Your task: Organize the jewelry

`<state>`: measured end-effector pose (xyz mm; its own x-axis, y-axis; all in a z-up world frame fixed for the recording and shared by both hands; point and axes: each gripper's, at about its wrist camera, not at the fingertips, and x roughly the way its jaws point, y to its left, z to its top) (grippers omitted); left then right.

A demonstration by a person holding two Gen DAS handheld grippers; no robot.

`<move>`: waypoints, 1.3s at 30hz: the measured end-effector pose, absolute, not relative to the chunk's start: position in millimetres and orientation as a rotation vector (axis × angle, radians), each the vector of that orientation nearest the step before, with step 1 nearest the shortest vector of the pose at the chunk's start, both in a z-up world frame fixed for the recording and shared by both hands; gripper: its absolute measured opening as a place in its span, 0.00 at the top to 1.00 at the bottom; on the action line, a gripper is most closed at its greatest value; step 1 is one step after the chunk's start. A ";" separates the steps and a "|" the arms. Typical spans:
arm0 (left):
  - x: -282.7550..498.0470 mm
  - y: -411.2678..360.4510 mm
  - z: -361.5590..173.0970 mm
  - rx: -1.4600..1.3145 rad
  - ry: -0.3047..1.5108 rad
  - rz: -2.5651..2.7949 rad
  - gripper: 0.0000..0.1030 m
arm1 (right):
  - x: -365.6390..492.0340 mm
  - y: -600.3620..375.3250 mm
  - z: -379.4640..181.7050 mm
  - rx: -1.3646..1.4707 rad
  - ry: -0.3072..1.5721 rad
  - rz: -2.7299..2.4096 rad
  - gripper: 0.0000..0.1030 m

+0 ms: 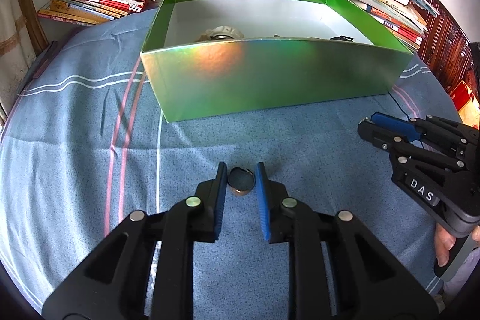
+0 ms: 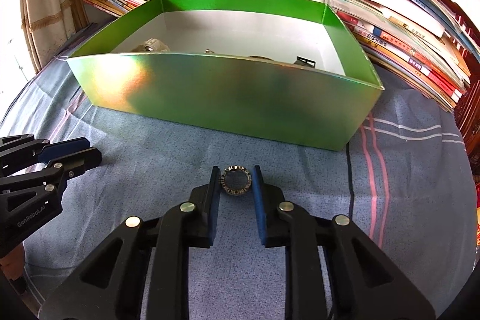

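Nearest, the left claw (image 1: pixel 241 170) brackets a copper ring (image 1: pixel 241 182) and the right claw (image 2: pixel 236 173) a studded ring (image 2: pixel 236 180), both lying on the blue cloth (image 2: pixel 300 164); whether either grips is unclear. Next, probably lift both over into the green box (image 2: pixel 228 101) beyond.

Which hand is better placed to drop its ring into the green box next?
Right, narrowly. Each gripper's jaws grip a ring, but the right gripper, with the studded ring, seems nearer the green box than the left gripper with the copper ring.
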<state>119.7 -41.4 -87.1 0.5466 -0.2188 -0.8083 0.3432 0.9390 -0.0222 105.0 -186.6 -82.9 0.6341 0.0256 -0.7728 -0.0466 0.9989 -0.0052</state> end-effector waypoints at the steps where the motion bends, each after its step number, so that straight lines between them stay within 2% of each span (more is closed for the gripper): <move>1: 119.6 -41.9 -87.1 0.148 0.935 -0.333 0.81 | 105.6 -188.7 -82.8 -0.024 0.881 0.023 0.79; 14: 119.4 -41.4 -86.8 0.153 0.930 -0.330 0.80 | 106.2 -196.9 -84.2 -0.033 0.864 -0.056 0.79; 16: 119.6 -41.1 -86.7 0.148 0.930 -0.332 0.79 | 106.3 -197.6 -83.9 -0.033 0.863 -0.057 0.74; 18: 118.8 -41.1 -86.8 0.148 0.930 -0.334 0.69 | 106.2 -198.8 -83.8 -0.025 0.865 -0.057 0.63; 20: 117.6 -41.0 -86.6 0.143 0.933 -0.337 0.64 | 105.2 -199.8 -84.1 -0.013 0.870 -0.052 0.60; 23: 114.0 -38.1 -86.2 0.129 0.936 -0.348 0.60 | 102.4 -199.0 -84.2 -0.014 0.871 -0.046 0.60; 26: 111.1 -37.1 -86.7 0.133 0.931 -0.350 0.60 | 101.0 -195.1 -84.3 -0.035 0.865 -0.044 0.60; 29: 110.7 -40.0 -87.2 0.152 0.919 -0.340 0.66 | 101.7 -195.4 -84.3 -0.029 0.865 -0.037 0.61; 31: 110.4 -42.2 -87.4 0.172 0.909 -0.326 0.70 | 101.7 -196.8 -84.2 -0.011 0.867 -0.019 0.70; 32: 110.0 -42.8 -87.2 0.172 0.908 -0.329 0.75 | 101.6 -196.4 -84.1 -0.009 0.866 -0.014 0.77; 33: 109.9 -43.0 -86.9 0.173 0.909 -0.331 0.79 | 101.3 -195.6 -84.1 -0.011 0.865 -0.015 0.79; 39: 110.1 -42.9 -86.1 0.168 0.911 -0.327 0.81 | 101.2 -195.2 -83.9 -0.011 0.863 -0.016 0.80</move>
